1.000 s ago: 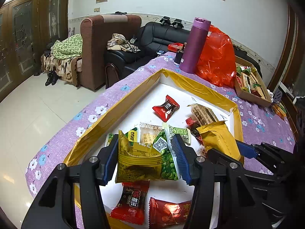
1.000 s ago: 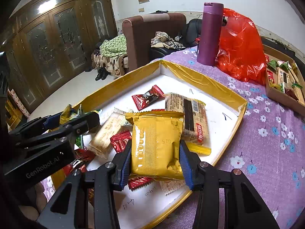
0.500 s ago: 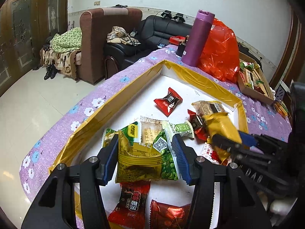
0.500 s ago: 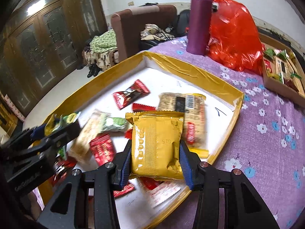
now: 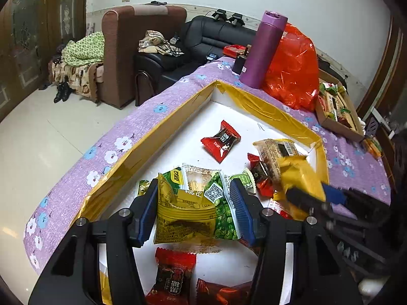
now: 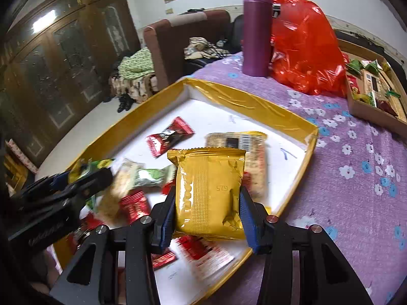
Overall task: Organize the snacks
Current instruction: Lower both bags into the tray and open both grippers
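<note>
My left gripper [image 5: 194, 206] is shut on a yellow and green snack packet [image 5: 193, 211], held above the white, gold-rimmed tray [image 5: 267, 106]. My right gripper [image 6: 207, 206] is shut on a gold foil packet [image 6: 208, 190], also over the tray [image 6: 251, 101]. Each gripper shows in the other's view: the right gripper [image 5: 328, 198] with the gold packet [image 5: 300, 175] at the right, the left gripper [image 6: 58, 190] at the left. Loose in the tray lie a red candy [image 5: 221, 141], a biscuit pack [image 6: 244, 142] and several more red wrappers [image 6: 134, 204].
A purple bottle [image 6: 257, 30] and a red plastic bag [image 6: 305, 45] stand beyond the tray on the purple flowered tablecloth [image 6: 356, 178]. A cardboard box of sorted snacks [image 6: 374, 89] sits at the far right. Sofas and the floor lie past the table's left edge.
Both grippers kept their packets and have lifted a little above the tray. The view of the tray has shifted, with the right gripper now further right in the left wrist view.
</note>
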